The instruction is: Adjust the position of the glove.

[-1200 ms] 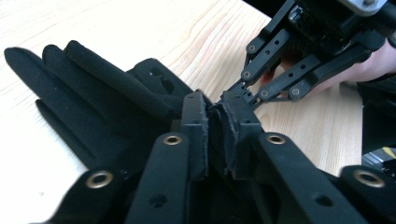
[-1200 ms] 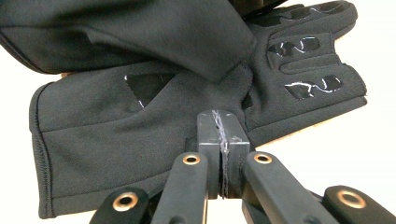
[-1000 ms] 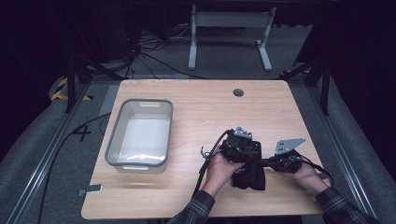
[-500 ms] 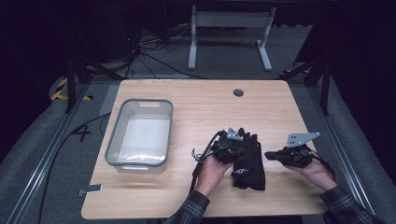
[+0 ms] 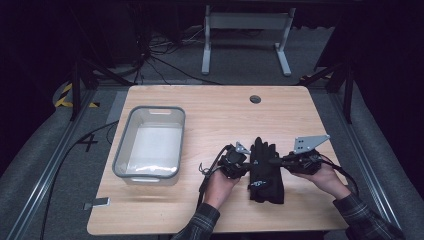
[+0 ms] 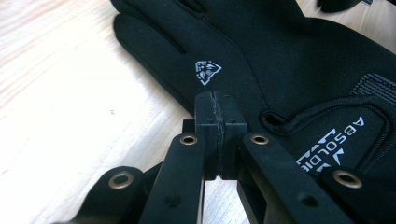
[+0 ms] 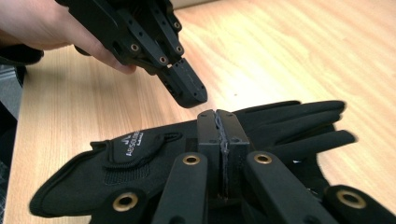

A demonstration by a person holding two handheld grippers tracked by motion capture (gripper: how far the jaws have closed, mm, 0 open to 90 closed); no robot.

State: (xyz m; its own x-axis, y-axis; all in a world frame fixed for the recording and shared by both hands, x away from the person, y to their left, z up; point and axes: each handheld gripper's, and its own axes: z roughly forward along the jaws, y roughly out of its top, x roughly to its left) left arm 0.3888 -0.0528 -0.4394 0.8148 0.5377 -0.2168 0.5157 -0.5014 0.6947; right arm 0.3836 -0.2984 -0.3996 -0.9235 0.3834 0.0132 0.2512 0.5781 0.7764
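Since half a second ago, our right gripper [image 5: 274, 161] has swung in from the glove's right side until its tip lies over the glove [image 5: 265, 170], while the left gripper [image 5: 244, 161] has kept to the glove's left edge. From above, the glove lies flat on the table [image 5: 210, 107], near the front edge, well apart from the grey bin [image 5: 131, 145].

Along the left gripper [image 6: 217, 122], we see the jaws pressed together with nothing between them, their tip just at the glove's [image 6: 289, 60] edge by the small white logo [image 6: 208, 72].

Along the right gripper [image 7: 221, 135], the jaws are likewise closed and empty, low over the glove [image 7: 154, 163]. To grasp well, we judge both must open first, then bite a fabric edge, not the flat middle.
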